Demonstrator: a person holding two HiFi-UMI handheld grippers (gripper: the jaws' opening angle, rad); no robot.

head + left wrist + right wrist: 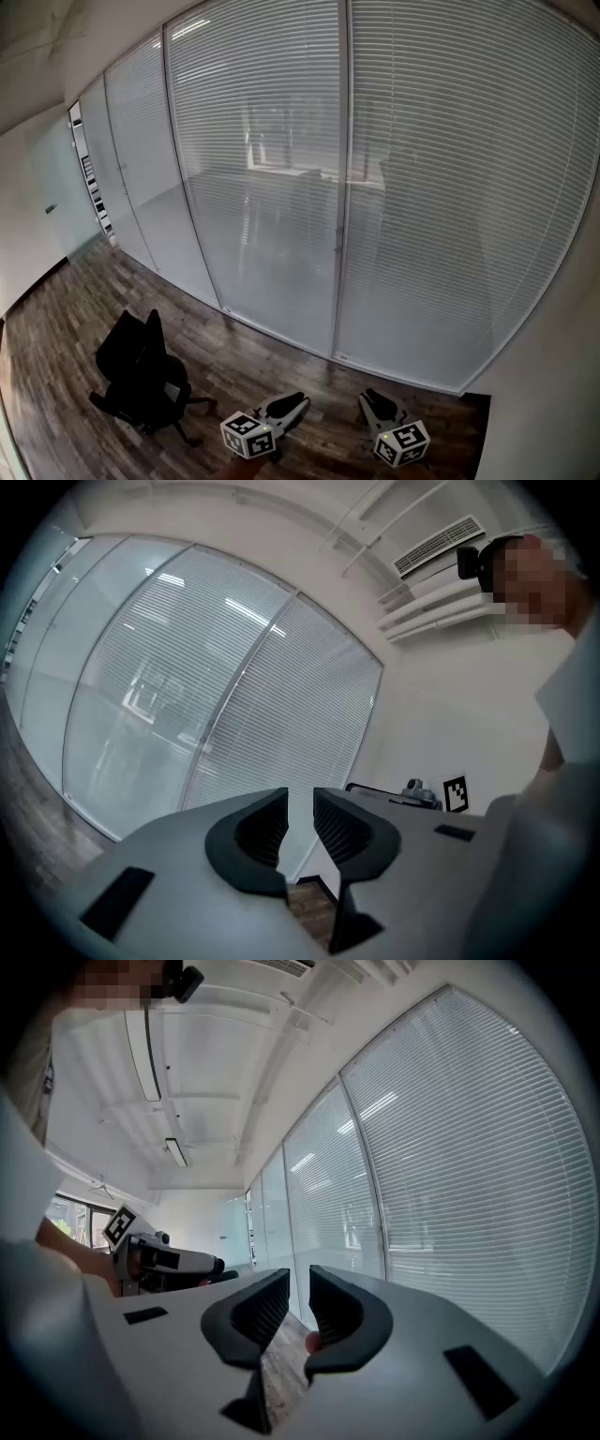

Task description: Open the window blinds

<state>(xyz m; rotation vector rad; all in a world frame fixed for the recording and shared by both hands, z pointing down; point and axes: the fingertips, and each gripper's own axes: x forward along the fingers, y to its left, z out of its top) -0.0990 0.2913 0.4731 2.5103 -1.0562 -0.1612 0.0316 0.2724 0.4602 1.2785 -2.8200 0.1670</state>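
Fingers [255, 834] on the left gripper [300, 400] are pulled in close. Only a thin slit is left between them, and nothing sits in that slit. Fingers [345, 1314] on the right gripper [368, 396] are the same, pulled in close and holding nothing.

Both grippers are low down, side by side, and they touch nothing. Each one has a white cube [249, 435] with black squares at its back end. Both point toward the window blinds [450, 187], but they are well apart from them.

The window blinds hang all the way down over the tall glass panels, from the top to the wood floor [56, 328]. Their thin slats lie flat and close together. Only dim shapes show through them. A black chair [141, 370] stands on the floor, near the left gripper and off to its left.
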